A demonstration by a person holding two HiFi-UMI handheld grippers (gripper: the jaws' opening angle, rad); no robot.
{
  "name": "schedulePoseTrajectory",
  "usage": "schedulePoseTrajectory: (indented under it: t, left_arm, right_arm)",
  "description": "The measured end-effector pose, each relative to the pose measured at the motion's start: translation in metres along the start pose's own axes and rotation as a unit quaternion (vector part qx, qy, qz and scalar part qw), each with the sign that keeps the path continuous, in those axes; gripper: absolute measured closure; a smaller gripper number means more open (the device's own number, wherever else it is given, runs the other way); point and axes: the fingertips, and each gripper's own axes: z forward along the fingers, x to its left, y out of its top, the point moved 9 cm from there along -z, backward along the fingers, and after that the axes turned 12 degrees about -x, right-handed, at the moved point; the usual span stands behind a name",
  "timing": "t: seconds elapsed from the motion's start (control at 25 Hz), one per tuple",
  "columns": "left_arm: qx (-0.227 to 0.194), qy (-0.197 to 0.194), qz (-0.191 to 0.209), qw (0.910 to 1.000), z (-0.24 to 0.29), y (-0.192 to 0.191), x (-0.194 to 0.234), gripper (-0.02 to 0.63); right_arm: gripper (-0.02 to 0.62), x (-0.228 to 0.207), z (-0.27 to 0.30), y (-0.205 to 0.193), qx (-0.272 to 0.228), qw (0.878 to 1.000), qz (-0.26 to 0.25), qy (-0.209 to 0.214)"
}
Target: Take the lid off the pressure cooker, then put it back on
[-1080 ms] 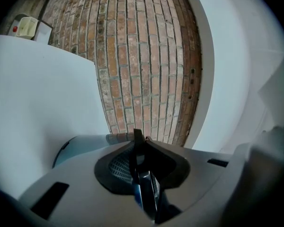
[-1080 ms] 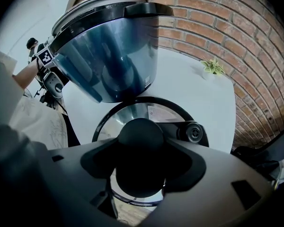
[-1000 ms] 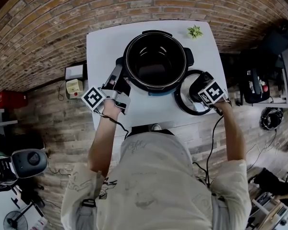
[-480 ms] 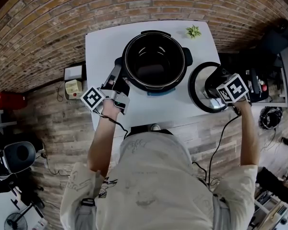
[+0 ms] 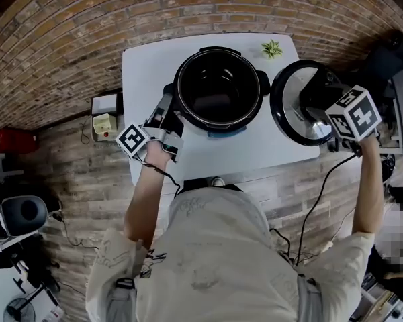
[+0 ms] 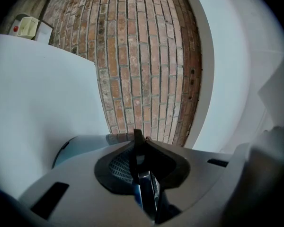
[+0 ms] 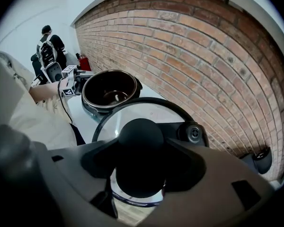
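Black cooker (image 5: pixel 218 92) stands open; left gripper (image 6: pixel 139 148) clamps its handle (image 5: pixel 168 88) — right gripper (image 7: pixel 142 144) clamps lid (image 7: pixel 132 111) knob (image 7: pixel 141 131).

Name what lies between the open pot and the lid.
Nothing: in the head view only bare table shows between pot and lid.

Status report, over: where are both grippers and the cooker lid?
Left gripper clamped on black pressure cooker's side handle. Right gripper shut on black knob of round glass lid, held off to pot's right. Pot mouth unobstructed.
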Motion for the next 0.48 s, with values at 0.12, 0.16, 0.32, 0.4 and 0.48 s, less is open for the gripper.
schedulePoseTrajectory:
  t: [0.12,0.16,0.32,0.4,0.48]
  left_arm:
    - [0.0,-0.001,0.001,1.0,0.0,0.001,0.0,0.532]
    - [0.0,-0.002,0.002,1.0,0.0,0.001,0.0,0.532]
    - [-0.002,-0.006,-0.002,1.0,0.001,-0.001,-0.001,0.532]
    - [-0.002,-0.006,-0.003,1.0,0.001,-0.001,-0.001,0.532]
    - [-0.002,-0.005,-0.001,1.0,0.0,-0.001,0.0,0.532]
  right_arm:
    - [0.304,0.004,-0.008,0.026,-0.014,1.0,-0.017,0.011]
    - [0.304,0.006,-0.01,0.034,-0.018,0.999,-0.023,0.017]
    - [0.304,0.019,-0.007,0.066,-0.031,0.997,-0.053,0.044]
    - [0.304,0.026,0.0,0.08,-0.037,0.995,-0.064,0.061]
    - [0.304,0.035,0.01,0.093,-0.041,0.993,-0.073,0.081]
